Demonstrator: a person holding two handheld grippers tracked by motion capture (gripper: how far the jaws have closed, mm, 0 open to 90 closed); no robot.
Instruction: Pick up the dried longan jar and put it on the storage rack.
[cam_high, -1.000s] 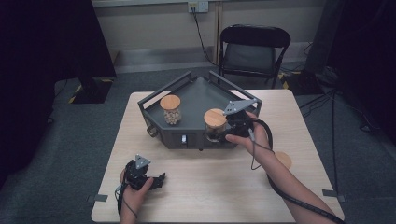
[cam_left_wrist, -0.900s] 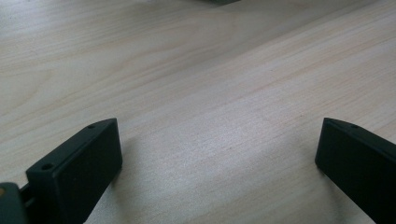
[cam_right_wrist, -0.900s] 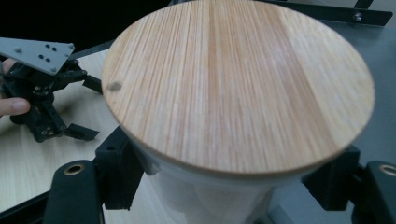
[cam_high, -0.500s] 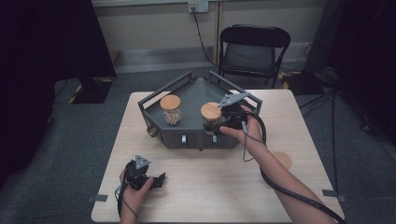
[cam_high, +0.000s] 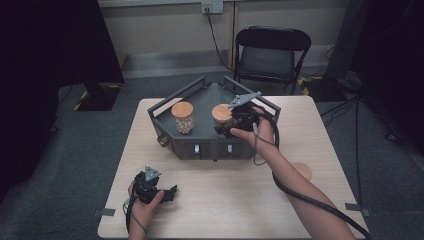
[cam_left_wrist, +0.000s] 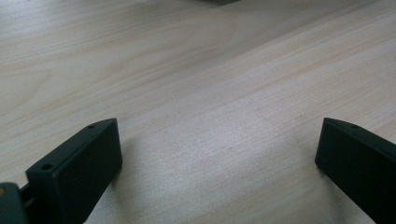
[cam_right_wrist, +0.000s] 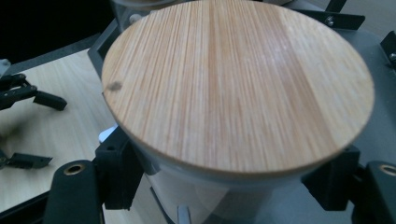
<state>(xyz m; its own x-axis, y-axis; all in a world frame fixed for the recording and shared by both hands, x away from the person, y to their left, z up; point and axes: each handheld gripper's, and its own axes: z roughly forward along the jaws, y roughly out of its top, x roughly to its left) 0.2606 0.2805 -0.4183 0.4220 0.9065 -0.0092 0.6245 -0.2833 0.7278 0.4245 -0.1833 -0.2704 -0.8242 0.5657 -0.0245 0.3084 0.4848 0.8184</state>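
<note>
On the grey tray (cam_high: 165, 122), the right gripper (cam_high: 226, 128) clamps a glass jar (cam_right_wrist: 196, 196) just below its bamboo lid (cam_right_wrist: 233, 84) — jaws pressed on both sides. A second jar (cam_high: 183, 118) stands beside it. The left gripper (cam_high: 167, 192) rests near the table (cam_high: 240, 200) edge — jaws wide apart, holding nothing.

Two jars on a tray at the far side of the surface (cam_high: 215, 200).

The left jar (cam_high: 182, 118) stands on the tray (cam_high: 212, 147) beside the right jar (cam_high: 221, 116), held in the right tongs (cam_high: 226, 127); the left tongs (cam_high: 167, 192) rest near the front edge; a chair (cam_high: 272, 55) stands behind.
</note>
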